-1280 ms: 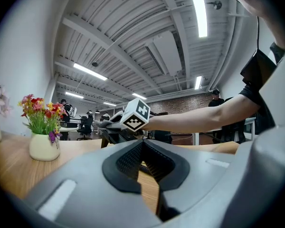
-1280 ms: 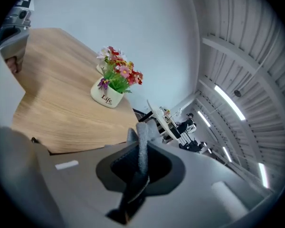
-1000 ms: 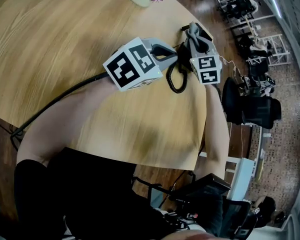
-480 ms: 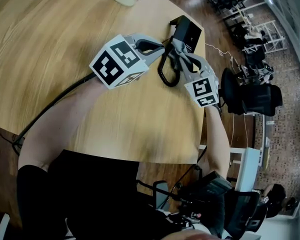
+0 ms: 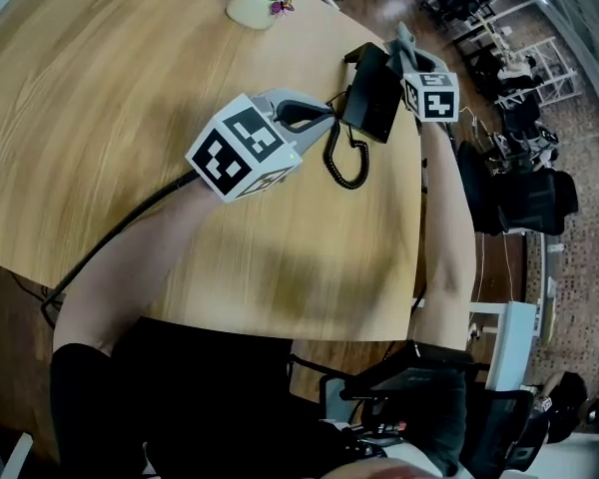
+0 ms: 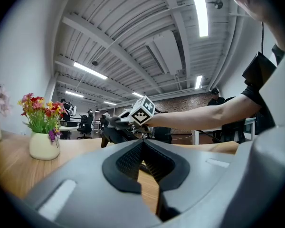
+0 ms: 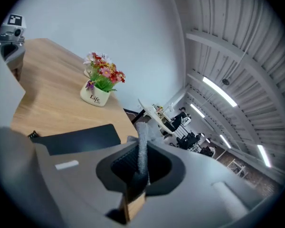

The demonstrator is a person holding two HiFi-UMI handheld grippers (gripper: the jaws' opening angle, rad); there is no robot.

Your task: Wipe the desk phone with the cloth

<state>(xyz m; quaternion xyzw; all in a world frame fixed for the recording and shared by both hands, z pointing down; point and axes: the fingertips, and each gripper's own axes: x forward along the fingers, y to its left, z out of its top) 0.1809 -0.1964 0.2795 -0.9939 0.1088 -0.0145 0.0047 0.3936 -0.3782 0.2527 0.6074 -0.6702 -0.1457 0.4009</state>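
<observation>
The right gripper (image 7: 141,152) is clamping a grey cloth (image 7: 143,139), only a narrow strip showing, just right of the black desk phone (image 5: 371,93) at the table's (image 5: 130,118) far-right edge. Whether cloth and phone are touching is hard to make out. The left gripper (image 6: 142,144) is hovering near the coiled cord (image 5: 345,160), its jaws closed on nothing.

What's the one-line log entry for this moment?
left gripper: shut, empty, near coiled cord | right gripper: shut on cloth, at desk phone far side | contact: unclear

Cloth (image 7: 142,134) mostly hid in rt gripper (image 7: 138,153); phone (image 5: 371,93) part-covered.
</observation>
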